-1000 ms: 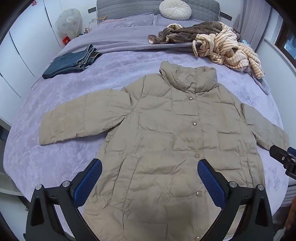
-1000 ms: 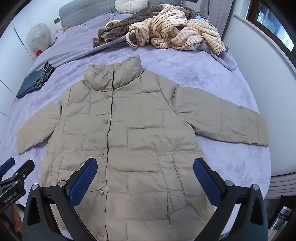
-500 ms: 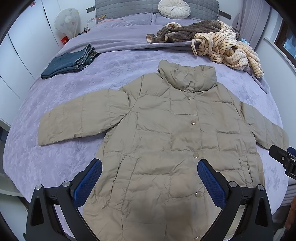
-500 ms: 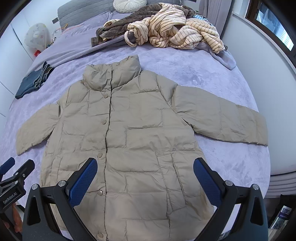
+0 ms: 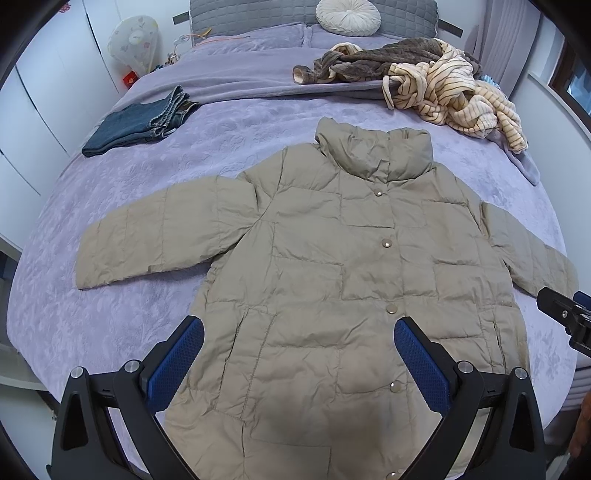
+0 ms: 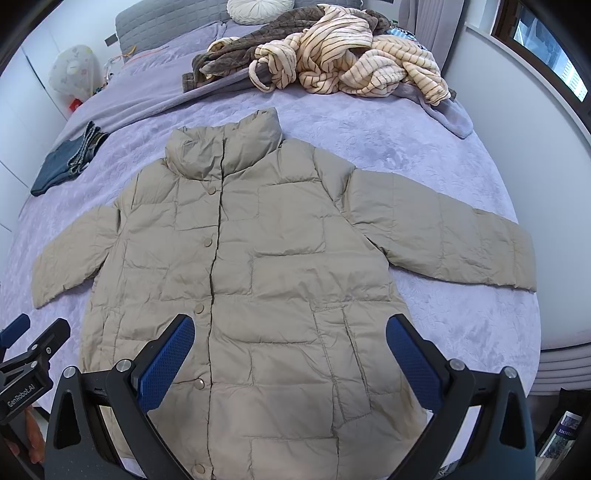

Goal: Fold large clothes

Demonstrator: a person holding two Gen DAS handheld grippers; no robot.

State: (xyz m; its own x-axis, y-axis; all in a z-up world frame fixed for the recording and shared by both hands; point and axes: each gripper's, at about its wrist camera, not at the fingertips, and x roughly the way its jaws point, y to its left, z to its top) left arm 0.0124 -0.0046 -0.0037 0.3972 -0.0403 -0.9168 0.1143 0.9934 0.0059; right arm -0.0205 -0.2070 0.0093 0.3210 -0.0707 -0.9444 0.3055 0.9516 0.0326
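In the left wrist view we see our left gripper [image 5: 297,334] with its 2 blue-padded fingers [image 5: 173,363] spread wide apart, holding nothing, above the lower part of the beige puffer jacket [image 5: 332,280]. The jacket lies flat and face up on the purple bedspread [image 5: 140,177], snapped closed, with collar toward the headboard and both sleeves stretched out to the sides. Folded jeans [image 5: 138,125] lie near the far left edge of the bed, well apart from the jacket. A pile of striped and brown clothes [image 5: 436,79] lies beyond the collar, and a round white cushion [image 5: 349,16] rests at the headboard. The tip of the other gripper shows at the right edge.

In the right wrist view our right gripper [image 6: 290,332] has its jaws also wide apart and empty, above the jacket [image 6: 277,266] hem. The sleeve on the right [image 6: 443,240] lies flat toward the bed edge. The left gripper [image 6: 26,350] appears at the lower left corner.
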